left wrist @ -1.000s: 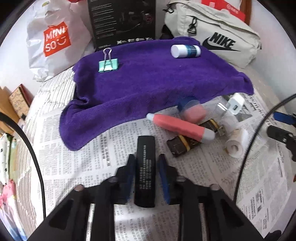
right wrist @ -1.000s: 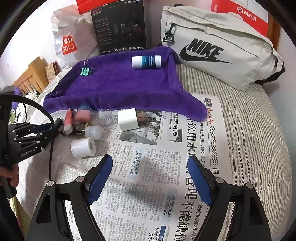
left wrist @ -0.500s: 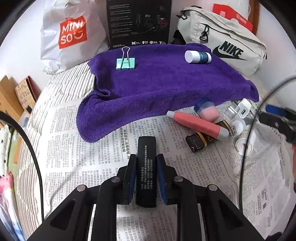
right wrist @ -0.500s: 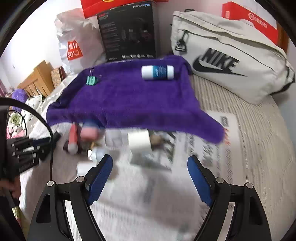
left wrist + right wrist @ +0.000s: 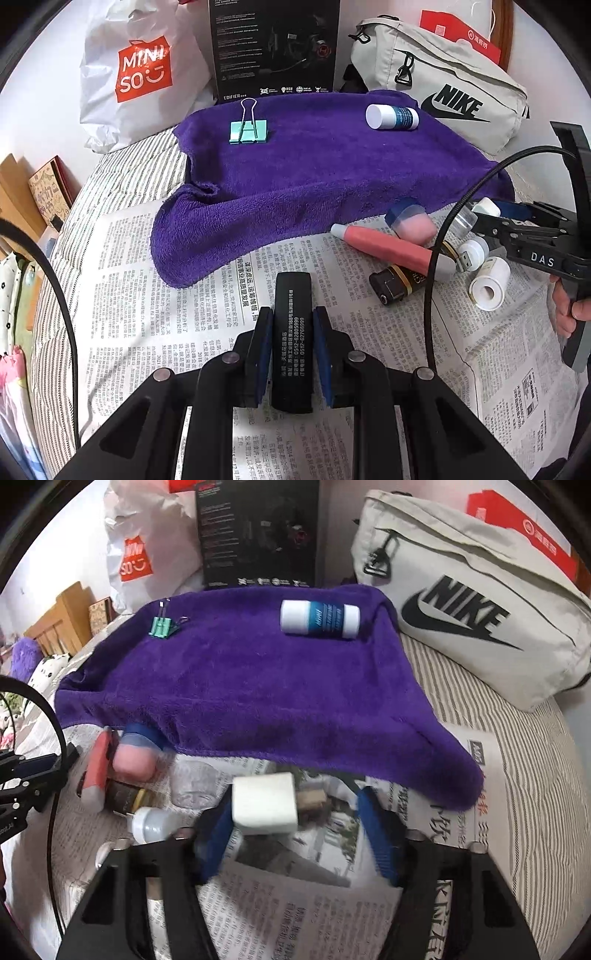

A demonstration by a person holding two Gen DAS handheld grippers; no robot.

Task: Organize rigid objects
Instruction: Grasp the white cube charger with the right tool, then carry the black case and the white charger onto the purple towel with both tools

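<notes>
My left claw (image 5: 291,354) is pinching the black bar (image 5: 293,332), pads pressed on both its long sides, over the newspaper (image 5: 147,295) just short of the purple towel (image 5: 332,177). My right claw (image 5: 295,834) is closing around the white cube (image 5: 265,803); the cube sits between the jaws, the left pad looks at or near its side, and the right pad is clearly still apart from it.

Risks, as I judge them: the bar is held near its lower half, so a quick swing could let it pivot or slide out. On the right, the cube sits off-centre toward the left pad, so the closing jaws may shove it sideways, or nudge the clear cup (image 5: 192,784) and the small white bottle (image 5: 149,823) just beside it. The cable (image 5: 443,236) looping across my left view could snag the pink tube (image 5: 384,247) or the roll (image 5: 489,282).

Hard to make out: the right view is smeared with motion, so I cannot tell whether the left pad actually touches. The towel edge covers part of the pink-capped jar (image 5: 135,755), and the brown thing behind the cube I can't identify.
</notes>
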